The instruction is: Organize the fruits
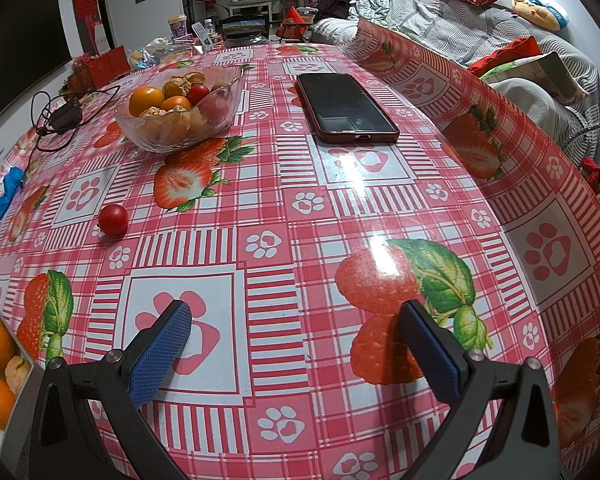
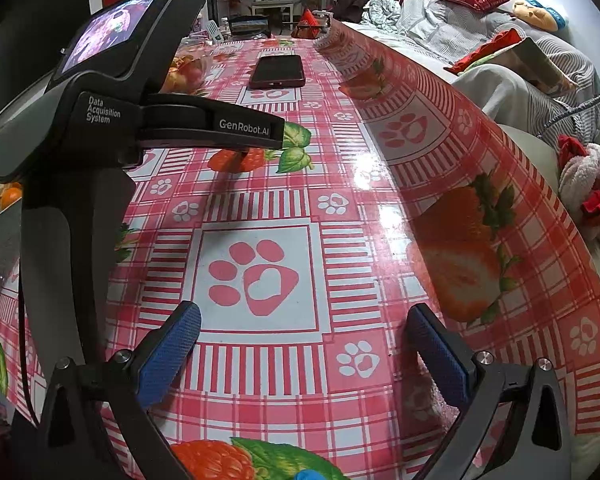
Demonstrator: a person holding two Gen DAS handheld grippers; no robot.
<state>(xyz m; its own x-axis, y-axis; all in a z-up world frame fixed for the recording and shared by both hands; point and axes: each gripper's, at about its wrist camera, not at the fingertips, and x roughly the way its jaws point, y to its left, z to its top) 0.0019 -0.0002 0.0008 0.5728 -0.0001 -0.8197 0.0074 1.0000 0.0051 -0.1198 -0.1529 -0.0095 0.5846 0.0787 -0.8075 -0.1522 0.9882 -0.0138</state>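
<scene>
Both tongs, left (image 1: pixel 296 344) and right (image 2: pixel 304 344), gape empty; round tomato (image 1: pixel 113 220) shows no long axis.

I see a dark phone (image 1: pixel 346 108) lying flat on the surface (image 1: pixel 284 216); a black charger (image 1: pixel 66 117) sits far left.

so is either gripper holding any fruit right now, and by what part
Nothing is held. The left gripper and right gripper are both open and empty above the tablecloth.
</scene>
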